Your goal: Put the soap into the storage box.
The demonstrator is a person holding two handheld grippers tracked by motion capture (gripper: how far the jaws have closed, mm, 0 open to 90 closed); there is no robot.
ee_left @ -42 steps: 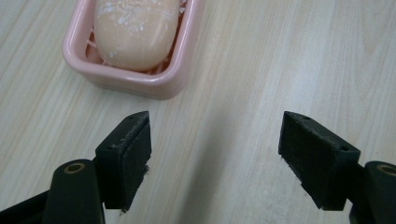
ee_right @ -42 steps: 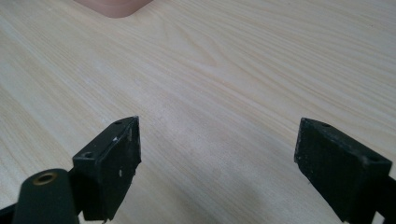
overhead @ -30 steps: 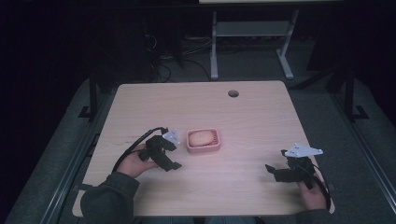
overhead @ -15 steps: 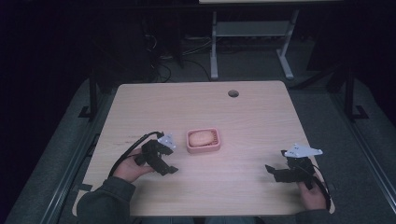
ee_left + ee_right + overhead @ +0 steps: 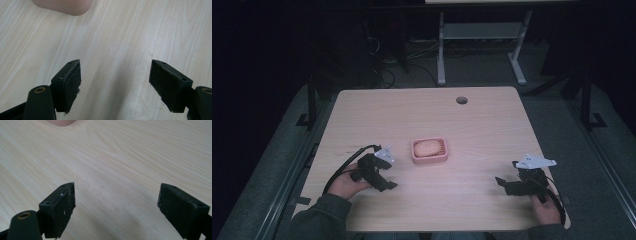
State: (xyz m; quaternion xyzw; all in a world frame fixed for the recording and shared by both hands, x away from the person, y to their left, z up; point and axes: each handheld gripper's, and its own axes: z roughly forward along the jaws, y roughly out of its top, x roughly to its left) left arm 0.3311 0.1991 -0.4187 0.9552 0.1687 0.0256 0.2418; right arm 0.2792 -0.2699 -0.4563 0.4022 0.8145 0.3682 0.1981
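Observation:
A pink dish [image 5: 429, 150] with a pale oval piece [image 5: 426, 147] in it sits near the middle of the wooden table [image 5: 422, 110]. My left gripper [image 5: 388, 181] rests low at the front left, a short way left of the dish, jaws wide apart with nothing between them. In the left gripper view the gripper [image 5: 115, 75] stands open over bare wood, the dish [image 5: 62, 6] at the top edge. My right gripper [image 5: 503, 184] lies at the front right, open and empty. The right gripper view shows the gripper [image 5: 116, 200] and a corner of the dish [image 5: 61, 122].
A round cable hole [image 5: 461, 100] marks the table's far side. A white metal frame [image 5: 482, 45] stands on the floor beyond the table. Dark floor surrounds the table. Sleeves and hands enter from the bottom edge.
My left gripper has drawn back toward the front edge and a little left, away from the dish. The right gripper has stayed put.

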